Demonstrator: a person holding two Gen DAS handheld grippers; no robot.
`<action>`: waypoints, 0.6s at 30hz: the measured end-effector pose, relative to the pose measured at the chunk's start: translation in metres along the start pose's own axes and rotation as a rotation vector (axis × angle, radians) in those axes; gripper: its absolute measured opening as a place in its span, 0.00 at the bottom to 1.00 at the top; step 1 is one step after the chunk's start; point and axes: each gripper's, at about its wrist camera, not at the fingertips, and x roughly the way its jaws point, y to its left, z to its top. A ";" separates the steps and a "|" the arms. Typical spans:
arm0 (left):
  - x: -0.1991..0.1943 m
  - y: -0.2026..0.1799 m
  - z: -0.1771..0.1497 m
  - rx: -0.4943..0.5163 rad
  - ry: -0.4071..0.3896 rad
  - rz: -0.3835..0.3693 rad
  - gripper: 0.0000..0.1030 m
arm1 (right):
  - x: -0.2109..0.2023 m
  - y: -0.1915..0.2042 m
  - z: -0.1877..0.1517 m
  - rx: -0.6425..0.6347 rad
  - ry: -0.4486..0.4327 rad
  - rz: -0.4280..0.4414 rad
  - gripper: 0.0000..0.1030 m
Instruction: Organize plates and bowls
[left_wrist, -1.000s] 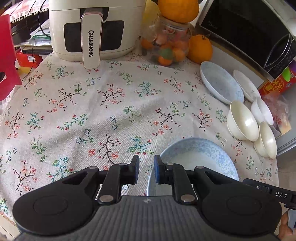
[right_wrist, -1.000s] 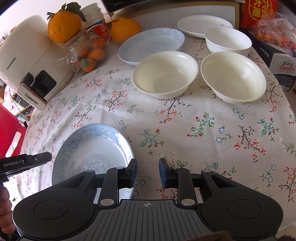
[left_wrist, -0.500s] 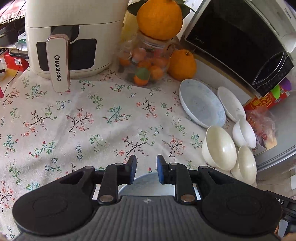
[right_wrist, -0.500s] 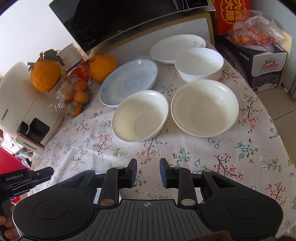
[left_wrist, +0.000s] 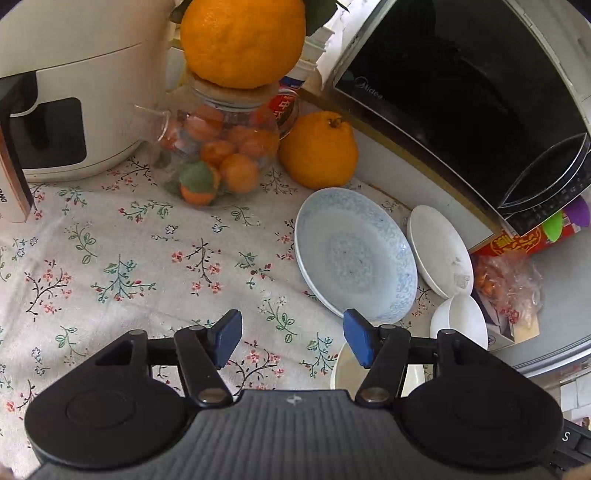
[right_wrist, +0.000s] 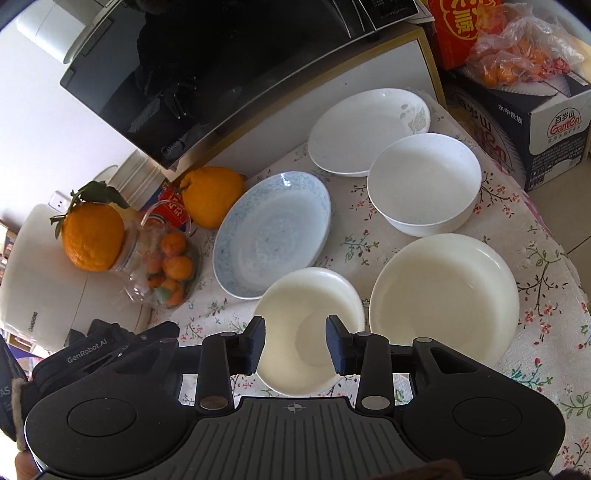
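Your right claw, jaws just opened and empty, hovers over a plain cream bowl. Just behind that bowl lies a shallow blue-patterned plate. Your left claw, jaws just widened, holds nothing.

Glossy glazed bowls on a matt floral cloth tablecloth.

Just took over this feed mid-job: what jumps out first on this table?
The cluster of dishes beside the microwave: a blue-patterned plate, a white plate, and three white bowls. The right gripper hangs open over the nearest cream bowl. A big orange caps the fruit jar.
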 end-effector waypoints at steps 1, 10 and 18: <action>0.003 -0.004 0.001 0.004 0.006 -0.005 0.59 | 0.005 0.000 0.005 0.006 0.001 -0.007 0.40; 0.035 -0.020 0.021 0.017 -0.020 0.023 0.66 | 0.033 0.005 0.036 0.008 -0.018 0.000 0.42; 0.070 -0.021 0.033 0.037 -0.015 0.072 0.62 | 0.068 0.011 0.048 0.001 -0.011 -0.044 0.42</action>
